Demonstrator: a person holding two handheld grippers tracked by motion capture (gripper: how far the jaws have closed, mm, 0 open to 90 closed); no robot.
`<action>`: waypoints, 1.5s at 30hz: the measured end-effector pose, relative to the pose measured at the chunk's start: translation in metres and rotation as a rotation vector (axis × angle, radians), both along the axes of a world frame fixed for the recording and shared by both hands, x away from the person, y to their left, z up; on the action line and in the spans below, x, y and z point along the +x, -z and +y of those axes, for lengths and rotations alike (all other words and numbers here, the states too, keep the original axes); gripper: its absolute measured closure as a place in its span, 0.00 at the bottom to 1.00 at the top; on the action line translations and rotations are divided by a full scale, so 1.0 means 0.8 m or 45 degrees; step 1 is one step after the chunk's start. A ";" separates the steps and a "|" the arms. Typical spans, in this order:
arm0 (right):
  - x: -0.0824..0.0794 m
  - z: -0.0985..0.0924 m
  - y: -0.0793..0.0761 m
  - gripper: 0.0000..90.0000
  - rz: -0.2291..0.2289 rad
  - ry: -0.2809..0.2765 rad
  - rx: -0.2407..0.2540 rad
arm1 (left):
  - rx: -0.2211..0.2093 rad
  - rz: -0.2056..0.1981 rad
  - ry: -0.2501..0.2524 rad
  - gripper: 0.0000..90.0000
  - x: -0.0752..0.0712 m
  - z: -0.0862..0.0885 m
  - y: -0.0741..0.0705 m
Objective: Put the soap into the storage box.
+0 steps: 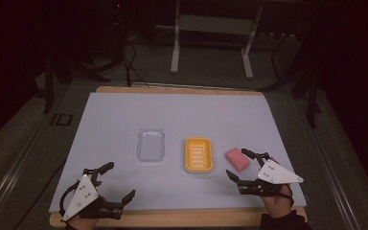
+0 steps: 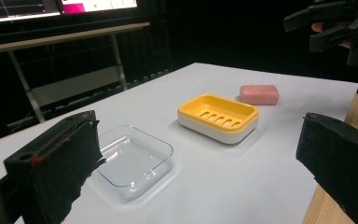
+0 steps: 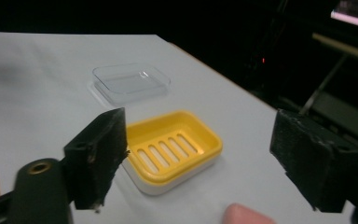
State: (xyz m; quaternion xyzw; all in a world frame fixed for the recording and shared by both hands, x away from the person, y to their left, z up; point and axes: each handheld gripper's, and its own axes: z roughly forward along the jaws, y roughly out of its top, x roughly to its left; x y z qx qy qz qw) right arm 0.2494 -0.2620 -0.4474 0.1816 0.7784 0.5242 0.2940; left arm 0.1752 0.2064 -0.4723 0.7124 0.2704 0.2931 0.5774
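Note:
A yellow slotted soap dish point(image 1: 199, 155) point(image 2: 218, 116) point(image 3: 170, 149) sits mid-table on the pale mat. To its left lies a clear plastic lid point(image 1: 151, 144) point(image 2: 133, 160) point(image 3: 131, 81). A pink soap bar point(image 1: 237, 159) point(image 2: 259, 94) point(image 3: 248, 215) rests just right of the dish. My left gripper point(image 1: 120, 181) point(image 2: 196, 163) hovers open near the front left edge, empty. My right gripper point(image 1: 237, 164) point(image 3: 198, 154) is open beside the soap, its jaws straddling the space near the bar and the dish's right end, touching neither.
The pale mat point(image 1: 110, 120) lies on a wooden board point(image 1: 172, 218) whose edge shows at the front. Beyond the table stand a white metal frame point(image 1: 211, 43) and dark cables point(image 1: 129, 62) on the floor. The far half of the mat holds nothing.

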 end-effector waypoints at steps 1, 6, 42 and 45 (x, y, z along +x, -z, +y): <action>-0.001 0.000 -0.001 0.22 -0.029 -0.047 -0.002 | 0.001 0.001 -0.001 0.00 0.000 0.000 0.000; -0.001 0.005 -0.001 0.22 0.002 -0.112 -0.009 | 0.006 0.001 0.001 0.00 0.001 -0.001 0.000; 0.039 -0.010 0.008 0.20 0.585 0.240 -0.289 | 0.029 0.003 0.008 0.00 0.000 -0.003 0.001; 0.042 -0.010 0.013 0.19 0.683 0.265 -0.330 | 0.036 0.003 0.010 0.00 0.000 -0.004 0.001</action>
